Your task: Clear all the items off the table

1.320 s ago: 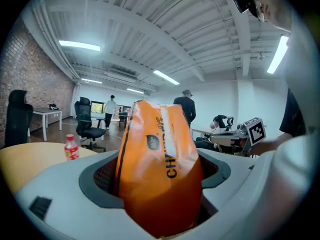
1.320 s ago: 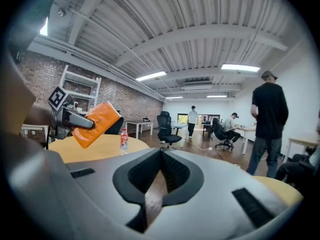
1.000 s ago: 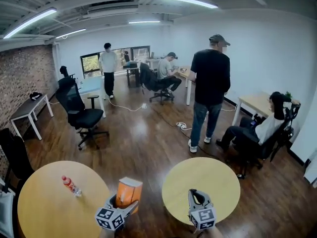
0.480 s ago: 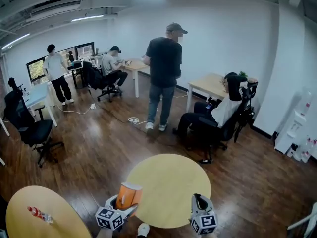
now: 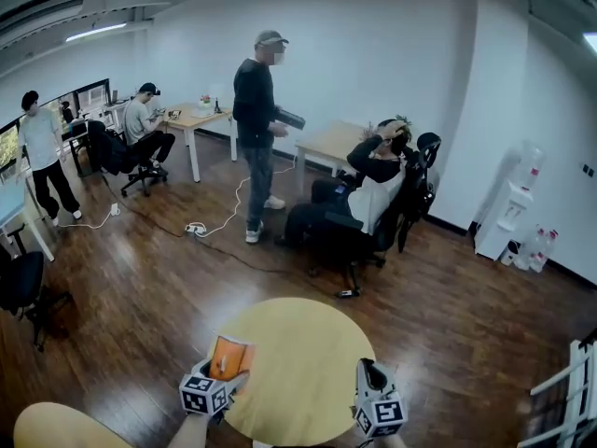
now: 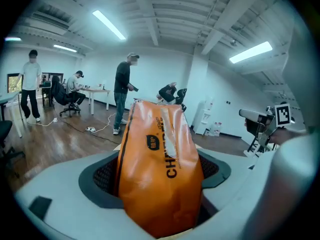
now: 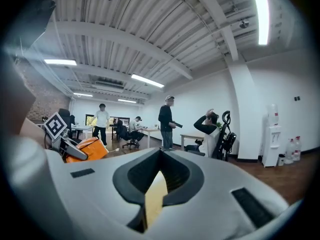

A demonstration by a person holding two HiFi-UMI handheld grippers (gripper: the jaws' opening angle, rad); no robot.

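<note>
Open-plan office, folks: beyond the round counter (image 5: 312, 348) stretches a wood floor (image 5: 140, 287), desks (image 5: 328, 143) lining the white wall (image 5: 373, 54), people (image 5: 145, 124) in swivel chairs (image 5: 114, 152) (one standing), strip lights (image 6: 108, 25) overhead, and off to the counter's right, a water dispenser (image 5: 511, 213) with spare bottles (image 5: 539, 250).

The head view swings to the right. The left worktop (image 5: 51, 426) slides off to the lower left corner, so only part of it shows, and the bottle on it is out of sight. The right worktop (image 5: 308, 339) now sits at bottom centre. The bag (image 5: 229, 357) in the left hand-held gripper (image 5: 224, 376), earlier over the floor between the two worktops, now hangs over the right worktop's near left edge, lower in the frame. The right hand-held gripper (image 5: 372, 371) now sits at that worktop's near right edge. The brick wall is gone from view and a water dispenser (image 5: 515, 203) appears at right. The standing person (image 5: 256, 119) and the seated person (image 5: 378, 189) shift leftward in the frame.
</note>
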